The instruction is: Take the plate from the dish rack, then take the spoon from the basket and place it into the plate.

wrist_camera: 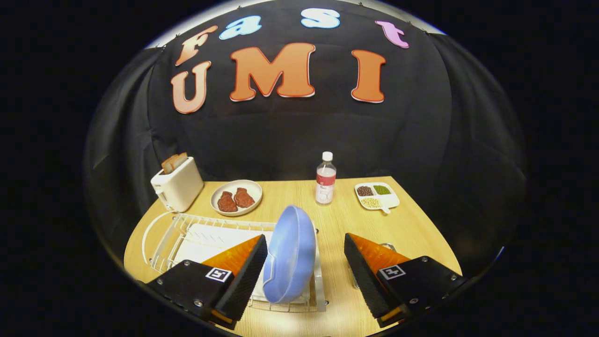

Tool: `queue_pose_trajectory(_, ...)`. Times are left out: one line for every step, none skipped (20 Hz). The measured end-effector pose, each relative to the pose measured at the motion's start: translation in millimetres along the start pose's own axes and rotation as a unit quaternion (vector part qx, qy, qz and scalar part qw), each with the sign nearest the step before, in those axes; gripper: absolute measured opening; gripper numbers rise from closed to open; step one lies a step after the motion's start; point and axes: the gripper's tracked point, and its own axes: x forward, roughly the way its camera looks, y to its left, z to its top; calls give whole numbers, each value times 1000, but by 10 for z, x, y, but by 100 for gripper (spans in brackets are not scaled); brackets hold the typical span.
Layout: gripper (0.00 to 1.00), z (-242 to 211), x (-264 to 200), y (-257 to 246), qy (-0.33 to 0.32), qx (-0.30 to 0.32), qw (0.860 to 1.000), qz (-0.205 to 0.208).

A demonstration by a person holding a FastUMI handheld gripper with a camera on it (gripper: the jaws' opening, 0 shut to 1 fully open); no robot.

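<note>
Centrally, a light-blue round plate [291,252] stands on edge in the white wire dish rack [187,238] on the wooden worktop [337,224], between the gripper [306,267] fingers, which are spread apart, the left finger just beside the plate.

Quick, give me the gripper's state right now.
Gripper: open, holding nothing; the blue plate stands on edge in the dish rack between the fingers, close against the left one, well clear of the right.

Blue plate [291,255] between parted tongs [306,255]
</note>
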Motion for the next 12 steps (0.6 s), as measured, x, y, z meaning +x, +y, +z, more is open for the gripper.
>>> queue_pose_trajectory(99,-54,96,-11,15,-2,1000,-5)
queue_pose_trajectory(98,-108,162,-5,29,-2,1000,-8)
queue_pose_trajectory(99,-138,221,17,38,2,999,-6)
queue_pose_trajectory(99,-191,263,54,48,7,999,-3)
queue_pose_trajectory(98,-244,292,67,59,11,998,-3)
queue_pose_trajectory(97,-282,301,71,69,16,998,-3)
queue_pose_trajectory(89,-321,315,89,75,20,997,-3)
queue_pose_trajectory(85,-364,354,96,84,23,996,-3)
queue_pose_trajectory(76,-388,373,78,91,26,996,-7)
queue_pose_trajectory(65,-422,401,76,98,28,995,-11)
queue_pose_trajectory(53,-430,395,54,105,32,994,-20)
queue_pose_trajectory(42,-422,435,42,103,39,994,-27)
